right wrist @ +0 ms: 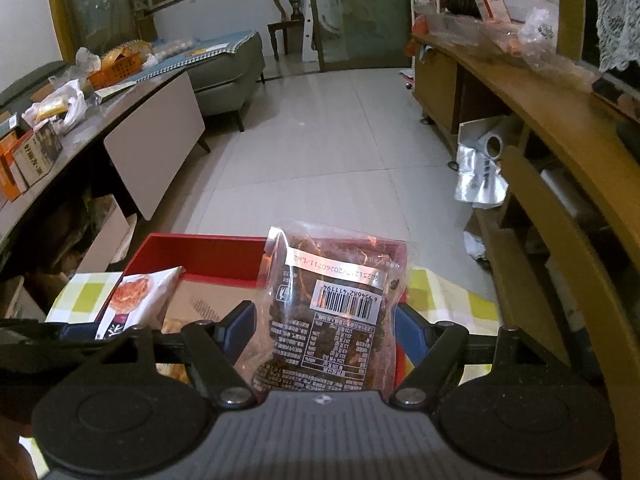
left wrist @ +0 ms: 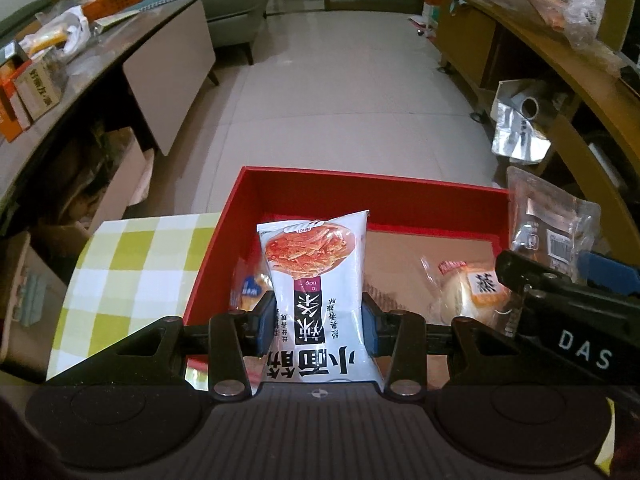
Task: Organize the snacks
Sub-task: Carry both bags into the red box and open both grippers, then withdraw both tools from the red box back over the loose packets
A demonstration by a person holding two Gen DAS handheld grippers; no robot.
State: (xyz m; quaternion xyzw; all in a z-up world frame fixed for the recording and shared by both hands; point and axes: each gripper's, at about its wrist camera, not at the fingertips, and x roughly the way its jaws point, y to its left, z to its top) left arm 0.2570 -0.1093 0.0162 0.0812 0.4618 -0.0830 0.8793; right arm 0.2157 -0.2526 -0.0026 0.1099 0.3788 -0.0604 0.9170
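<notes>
My left gripper (left wrist: 318,326) is shut on a white snack bag with an orange food picture (left wrist: 316,280), held upright over the left part of the red box (left wrist: 360,192). In the box lie a small blue-and-orange packet (left wrist: 248,290) and a wrapped round bun (left wrist: 468,296). My right gripper (right wrist: 324,328) is shut on a clear bag of dark brown snack with a barcode label (right wrist: 332,312), held above the box's right edge (right wrist: 208,248). The right gripper and its bag (left wrist: 552,232) also show at the right of the left wrist view.
The box stands on a green-and-white checked cloth (left wrist: 132,272). A long table with boxes and bags (left wrist: 36,80) runs along the left. A wooden cabinet (right wrist: 560,128) and a silver bag (right wrist: 480,176) stand at the right. Tiled floor (right wrist: 328,140) lies beyond.
</notes>
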